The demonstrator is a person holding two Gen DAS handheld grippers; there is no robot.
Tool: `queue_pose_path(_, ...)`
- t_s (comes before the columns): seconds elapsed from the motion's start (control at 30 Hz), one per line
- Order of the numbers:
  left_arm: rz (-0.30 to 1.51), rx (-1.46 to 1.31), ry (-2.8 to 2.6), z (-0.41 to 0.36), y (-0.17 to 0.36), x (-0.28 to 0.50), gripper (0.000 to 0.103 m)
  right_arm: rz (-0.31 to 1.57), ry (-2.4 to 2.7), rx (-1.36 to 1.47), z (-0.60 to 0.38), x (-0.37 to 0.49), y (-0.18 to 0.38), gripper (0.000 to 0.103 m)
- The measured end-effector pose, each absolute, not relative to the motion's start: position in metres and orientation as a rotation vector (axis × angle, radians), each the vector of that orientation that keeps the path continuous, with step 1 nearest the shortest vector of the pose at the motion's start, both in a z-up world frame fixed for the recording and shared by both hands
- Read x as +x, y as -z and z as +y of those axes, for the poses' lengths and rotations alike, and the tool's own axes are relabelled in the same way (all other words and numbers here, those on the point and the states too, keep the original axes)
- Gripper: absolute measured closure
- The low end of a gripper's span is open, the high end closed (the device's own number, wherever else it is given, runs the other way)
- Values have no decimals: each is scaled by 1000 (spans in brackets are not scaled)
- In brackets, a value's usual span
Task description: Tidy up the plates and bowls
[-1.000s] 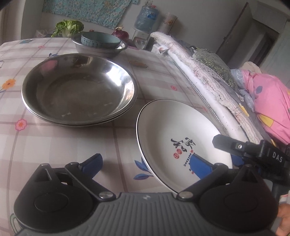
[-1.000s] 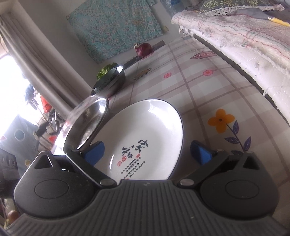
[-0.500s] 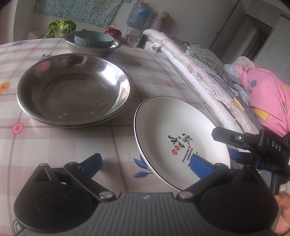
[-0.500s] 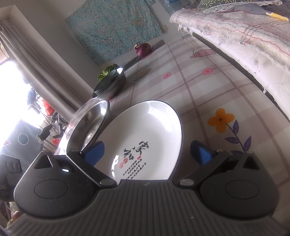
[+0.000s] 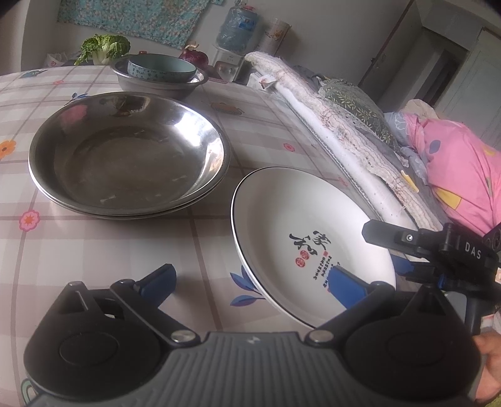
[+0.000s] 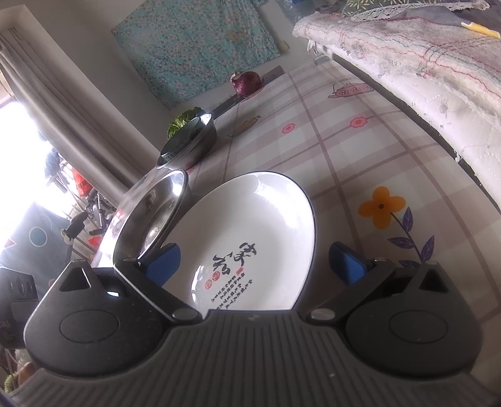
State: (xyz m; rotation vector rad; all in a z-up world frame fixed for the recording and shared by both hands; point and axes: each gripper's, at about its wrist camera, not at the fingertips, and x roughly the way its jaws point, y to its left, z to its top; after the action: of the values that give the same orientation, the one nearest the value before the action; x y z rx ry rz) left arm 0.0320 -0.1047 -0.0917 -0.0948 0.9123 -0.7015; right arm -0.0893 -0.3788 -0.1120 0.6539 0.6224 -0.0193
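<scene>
A white plate (image 5: 297,225) with black calligraphy lies on the checked tablecloth (image 5: 125,250). To its left sit stacked steel basins (image 5: 125,150). Behind them a steel bowl (image 5: 156,84) holds a blue-green ceramic bowl (image 5: 161,69). My left gripper (image 5: 252,281) is open, its right finger over the plate's near part and its left finger over the cloth. My right gripper (image 5: 385,250) is open at the plate's right rim, one finger above it. In the right wrist view the plate (image 6: 250,219) lies between the open right gripper (image 6: 255,266) fingers, with the basins (image 6: 150,216) and steel bowl (image 6: 191,141) beyond.
Folded quilts (image 5: 344,131) run along the table's right edge, with pink bedding (image 5: 457,169) past them. A cabbage (image 5: 106,47), a red onion (image 5: 194,58) and a water bottle (image 5: 238,28) stand at the far end. A hand (image 5: 488,353) holds the right gripper.
Both views have shifted slightly. The plate, basins and bowls stay where they were, and both grippers stay open.
</scene>
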Motion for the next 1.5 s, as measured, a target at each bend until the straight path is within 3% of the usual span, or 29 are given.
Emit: queue_pose_path(1.5,945,-169,722,-96,92,40,0,618,44,633,-374,-87,114,1)
